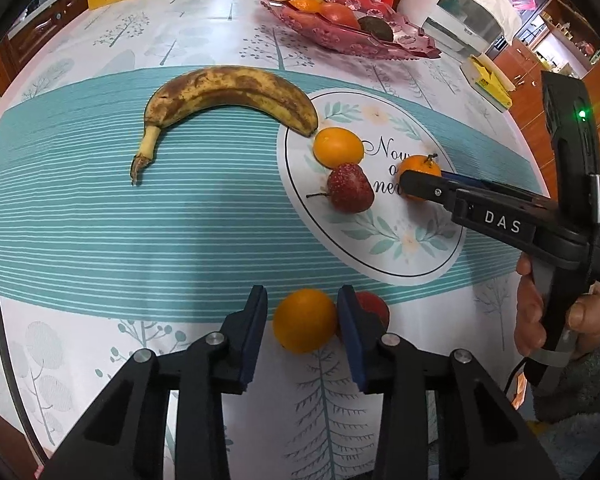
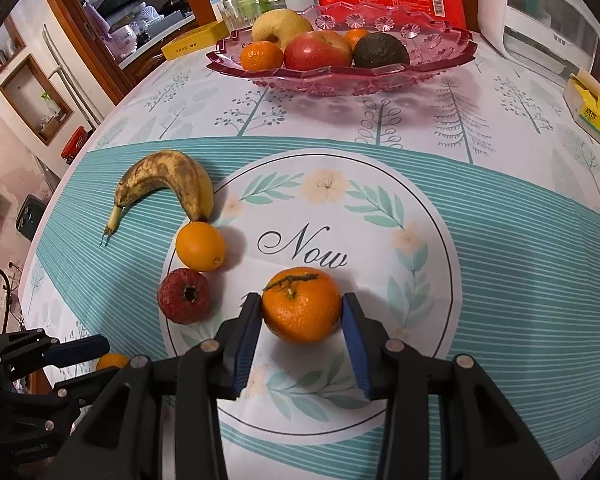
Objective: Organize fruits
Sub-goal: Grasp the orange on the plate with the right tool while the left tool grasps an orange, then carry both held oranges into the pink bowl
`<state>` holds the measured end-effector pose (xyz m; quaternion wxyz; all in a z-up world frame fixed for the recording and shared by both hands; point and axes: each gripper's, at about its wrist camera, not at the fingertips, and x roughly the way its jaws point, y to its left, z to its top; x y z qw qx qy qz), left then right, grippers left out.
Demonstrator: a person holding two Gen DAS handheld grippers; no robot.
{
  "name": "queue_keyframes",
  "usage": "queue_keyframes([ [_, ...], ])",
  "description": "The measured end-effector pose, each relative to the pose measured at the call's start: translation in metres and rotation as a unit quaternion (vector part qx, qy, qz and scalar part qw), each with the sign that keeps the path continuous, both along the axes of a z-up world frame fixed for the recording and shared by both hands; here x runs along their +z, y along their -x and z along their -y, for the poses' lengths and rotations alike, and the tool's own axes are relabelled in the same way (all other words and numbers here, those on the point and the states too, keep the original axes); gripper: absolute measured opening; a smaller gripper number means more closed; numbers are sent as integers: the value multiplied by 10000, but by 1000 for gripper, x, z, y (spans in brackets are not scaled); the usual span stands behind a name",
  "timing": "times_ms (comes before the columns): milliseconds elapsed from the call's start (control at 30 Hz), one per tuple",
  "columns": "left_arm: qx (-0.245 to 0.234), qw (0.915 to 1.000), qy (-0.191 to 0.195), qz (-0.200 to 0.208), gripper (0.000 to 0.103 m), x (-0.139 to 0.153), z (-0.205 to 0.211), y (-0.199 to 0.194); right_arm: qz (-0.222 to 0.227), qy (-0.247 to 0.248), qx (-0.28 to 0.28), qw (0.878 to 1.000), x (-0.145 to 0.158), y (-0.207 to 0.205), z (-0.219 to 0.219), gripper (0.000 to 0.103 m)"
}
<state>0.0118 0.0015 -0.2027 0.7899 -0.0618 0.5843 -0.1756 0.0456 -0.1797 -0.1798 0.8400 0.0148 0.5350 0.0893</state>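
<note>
Right gripper (image 2: 302, 312) clamping tangerine (image 2: 302, 305) between pads, left gripper (image 1: 302, 312) closed around small orange (image 1: 305, 320)

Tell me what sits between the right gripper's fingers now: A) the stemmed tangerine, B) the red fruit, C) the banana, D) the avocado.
A: the right wrist view shows the tangerine with its stem sitting between the right gripper's fingers, on the printed circle of the tablecloth.
</note>
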Motion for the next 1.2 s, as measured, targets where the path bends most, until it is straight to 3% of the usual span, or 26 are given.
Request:
queue_keyframes([
  [467, -17, 9987, 308, -416, 35, -11, -1, 6, -7, 3, 51, 10000, 0, 0, -4, 40],
  [733, 109, 9989, 321, -314, 33, -9, -4, 6, 27, -31, 113, 9999, 2, 5, -7, 39],
  [1067, 170, 9990, 260, 314, 33, 42, -7, -8, 377, -219, 53, 9990, 34, 21, -12, 39],
  [1200, 38, 9987, 72, 504, 33, 68, -1, -22, 456, -369, -5, 9983, 47, 27, -16, 39],
])
